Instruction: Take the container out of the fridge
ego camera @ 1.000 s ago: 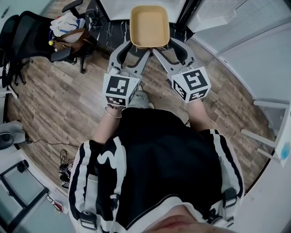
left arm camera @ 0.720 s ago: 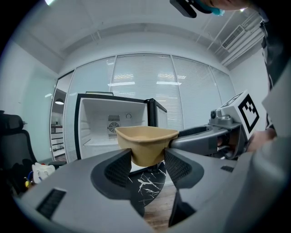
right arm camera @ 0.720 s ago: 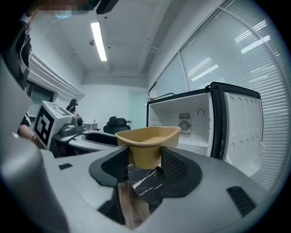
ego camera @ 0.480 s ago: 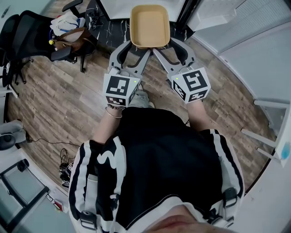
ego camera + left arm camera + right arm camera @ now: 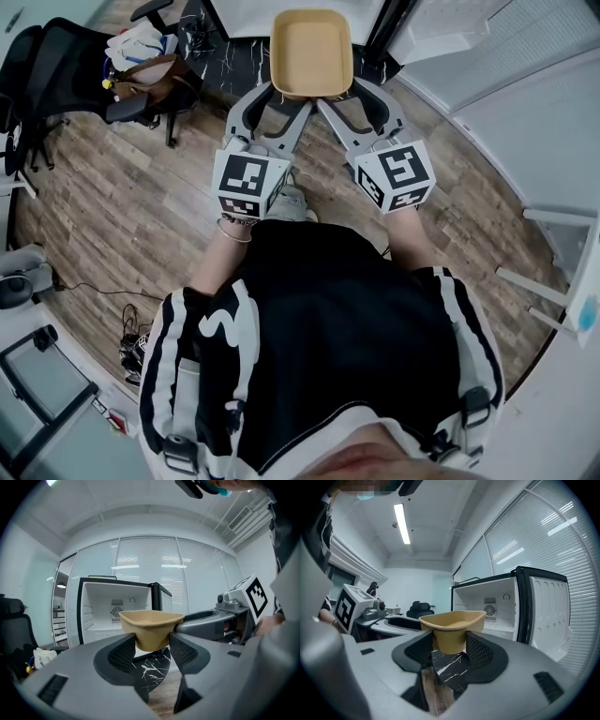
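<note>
Container (image 5: 311, 52): a shallow tan tub, empty, held in the air in front of you, clear of the fridge (image 5: 101, 606) and resting on nothing. You carry it with both tools. Your left gripper (image 5: 279, 101) is clenched on the tub's near left corner, and your right gripper (image 5: 349, 97) is clenched on its near right corner. In each gripper view the ribbed pads press against the tub's sloping wall just under the rim. The two-sided grip looks meant to keep the open tub level, and its rim does sit about level in both gripper views. The fridge stands just beyond the tub with its door swung wide to the right. Its white inside shows a bare shelf and a round fan grille on the back wall. Judged from this, the lift out is done and only a place to set the tub down remains, though no bench or table shows nearby. Below the tub lies a dark marbled slab (image 5: 220, 66) at the fridge's foot, then a wood plank floor (image 5: 112, 206). An office chair (image 5: 56, 66) piled with bags (image 5: 145, 66) stands well off to your left. Glass walls with blinds (image 5: 154, 559) close the room behind the fridge.
</note>
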